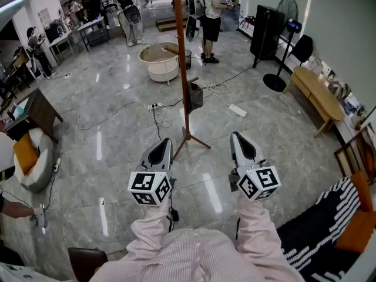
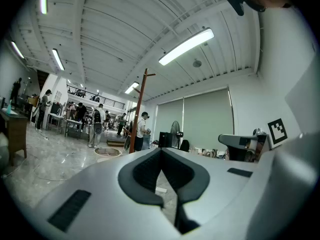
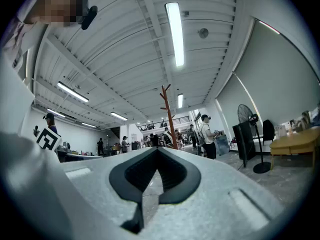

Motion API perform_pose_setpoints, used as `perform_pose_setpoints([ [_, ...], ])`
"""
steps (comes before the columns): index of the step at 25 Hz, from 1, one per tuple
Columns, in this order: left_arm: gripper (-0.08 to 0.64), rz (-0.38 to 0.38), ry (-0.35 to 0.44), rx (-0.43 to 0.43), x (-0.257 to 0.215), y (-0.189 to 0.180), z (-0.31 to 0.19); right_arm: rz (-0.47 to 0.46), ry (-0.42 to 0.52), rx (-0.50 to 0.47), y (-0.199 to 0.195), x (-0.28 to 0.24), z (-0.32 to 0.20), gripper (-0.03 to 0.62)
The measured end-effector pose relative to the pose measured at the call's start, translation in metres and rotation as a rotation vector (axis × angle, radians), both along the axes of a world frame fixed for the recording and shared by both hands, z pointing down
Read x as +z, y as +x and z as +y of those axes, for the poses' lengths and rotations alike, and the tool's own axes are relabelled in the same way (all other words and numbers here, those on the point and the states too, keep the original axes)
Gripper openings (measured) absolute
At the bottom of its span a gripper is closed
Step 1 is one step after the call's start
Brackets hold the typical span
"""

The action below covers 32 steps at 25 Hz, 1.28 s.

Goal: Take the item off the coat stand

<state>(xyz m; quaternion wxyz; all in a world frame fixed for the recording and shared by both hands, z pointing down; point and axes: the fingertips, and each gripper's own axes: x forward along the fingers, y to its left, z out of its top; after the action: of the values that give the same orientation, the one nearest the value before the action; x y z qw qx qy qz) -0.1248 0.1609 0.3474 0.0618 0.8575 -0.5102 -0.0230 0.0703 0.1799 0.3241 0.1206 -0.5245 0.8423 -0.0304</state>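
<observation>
The brown wooden coat stand (image 1: 185,69) rises from its tripod foot on the grey floor, straight ahead of me. A dark bag-like item (image 1: 195,97) hangs low on its pole. My left gripper (image 1: 166,141) and right gripper (image 1: 235,135) are held side by side near my body, pointing at the stand's foot and well short of the item. Both are shut with nothing between the jaws. The stand's pole (image 2: 141,109) shows far off in the left gripper view, above the shut left gripper (image 2: 161,151). It also appears as a pole (image 3: 169,116) beyond the shut right gripper (image 3: 158,151).
A white round tub (image 1: 160,60) stands behind the stand. A power strip (image 1: 237,110) and loose cables lie on the floor around it. A pedestal fan (image 1: 286,16), a black cabinet (image 1: 265,31) and a wooden bench (image 1: 317,96) line the right wall. Several people stand at the back.
</observation>
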Motion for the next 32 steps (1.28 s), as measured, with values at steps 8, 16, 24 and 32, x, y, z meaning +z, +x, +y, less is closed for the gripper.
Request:
perform_pose_setpoints([
  [8, 0.002, 0.004, -0.01, -0.014, 0.001, 0.002, -0.004, -0.021, -0.021, 0.014, 0.012, 0.005, -0.005, 0.005],
  [16, 0.002, 0.019, -0.026, -0.019, 0.008, 0.009, -0.004, 0.003, -0.043, -0.039, 0.007, 0.015, -0.011, 0.017],
  [24, 0.002, 0.026, -0.058, -0.028, 0.019, 0.017, -0.018, 0.0, -0.094, -0.049, 0.011, 0.034, -0.034, 0.064],
  [32, 0.002, 0.034, -0.095, -0.036, 0.033, 0.011, -0.075, -0.02, -0.149, -0.057, 0.005, 0.052, -0.096, 0.157],
])
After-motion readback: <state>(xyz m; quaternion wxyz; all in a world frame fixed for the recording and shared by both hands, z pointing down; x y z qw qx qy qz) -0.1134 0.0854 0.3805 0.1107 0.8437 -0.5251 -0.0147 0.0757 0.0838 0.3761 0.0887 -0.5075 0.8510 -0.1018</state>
